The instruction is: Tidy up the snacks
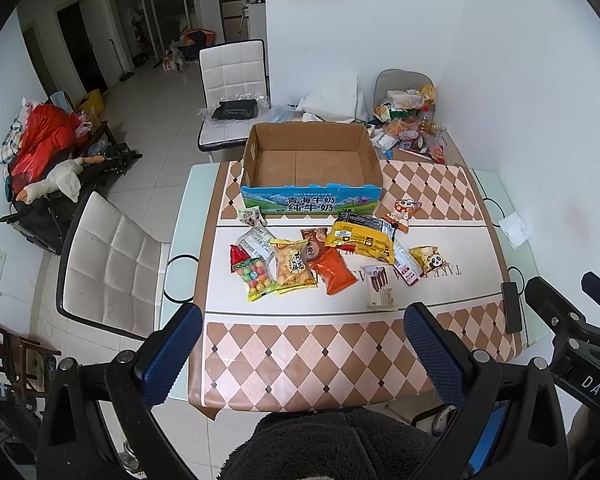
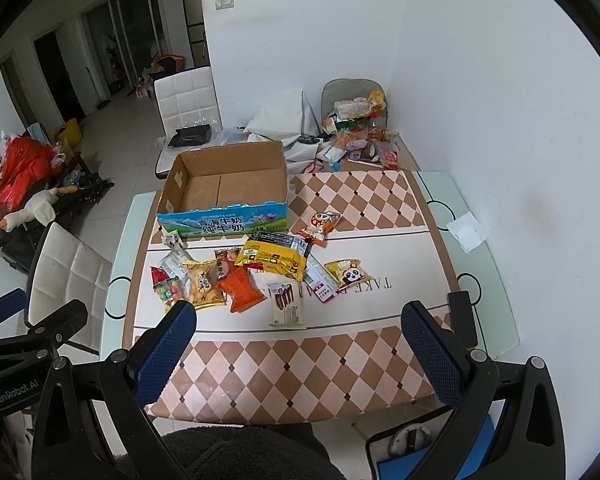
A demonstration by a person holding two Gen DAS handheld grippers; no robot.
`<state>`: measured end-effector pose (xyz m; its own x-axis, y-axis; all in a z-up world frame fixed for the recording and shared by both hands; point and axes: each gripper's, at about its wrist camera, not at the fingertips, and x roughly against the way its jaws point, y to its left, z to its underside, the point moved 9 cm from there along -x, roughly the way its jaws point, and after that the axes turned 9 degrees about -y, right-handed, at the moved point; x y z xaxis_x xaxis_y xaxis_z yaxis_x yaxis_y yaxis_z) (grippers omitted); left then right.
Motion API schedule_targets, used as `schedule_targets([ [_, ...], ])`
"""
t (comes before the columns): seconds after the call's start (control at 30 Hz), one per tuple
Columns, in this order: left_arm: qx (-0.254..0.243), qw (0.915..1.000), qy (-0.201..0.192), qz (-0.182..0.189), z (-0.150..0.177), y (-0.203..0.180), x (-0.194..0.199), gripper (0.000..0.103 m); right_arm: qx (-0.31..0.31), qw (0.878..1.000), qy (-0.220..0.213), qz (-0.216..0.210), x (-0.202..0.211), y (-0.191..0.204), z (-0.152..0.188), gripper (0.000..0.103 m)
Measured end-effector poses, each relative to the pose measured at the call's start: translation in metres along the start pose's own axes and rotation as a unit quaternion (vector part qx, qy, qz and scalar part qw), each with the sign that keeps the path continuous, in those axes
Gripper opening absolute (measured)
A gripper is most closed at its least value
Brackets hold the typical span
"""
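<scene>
**Two grippers open, snacks untouched**

Both my grippers hang wide open and empty at the bottom of their frames: left gripper (image 1: 302, 354), right gripper (image 2: 300, 354), over the near edge of the table (image 1: 300, 360). Mid-frame lie the snacks (image 1: 332, 260), loosely scattered, some overlapping. Behind them, upper centre, sits the box (image 1: 312, 196), open-topped, nothing inside, just beside the farthest packets.

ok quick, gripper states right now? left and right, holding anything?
Left gripper: open, holding nothing, above the near table edge.
Right gripper: open, holding nothing, short of the snack packets.
</scene>
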<state>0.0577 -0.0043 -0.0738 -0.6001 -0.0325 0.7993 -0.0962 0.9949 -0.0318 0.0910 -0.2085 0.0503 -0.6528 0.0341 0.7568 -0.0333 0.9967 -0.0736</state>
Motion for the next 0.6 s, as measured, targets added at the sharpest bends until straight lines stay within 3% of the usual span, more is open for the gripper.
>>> schedule_targets([
  [0.6,0.001,1.0000,-0.002,0.001,-0.0021,0.0000,-0.0003,0.103,-0.002,1.000,-0.003,-0.002,0.0049,-0.0001,-0.0015,0.103],
])
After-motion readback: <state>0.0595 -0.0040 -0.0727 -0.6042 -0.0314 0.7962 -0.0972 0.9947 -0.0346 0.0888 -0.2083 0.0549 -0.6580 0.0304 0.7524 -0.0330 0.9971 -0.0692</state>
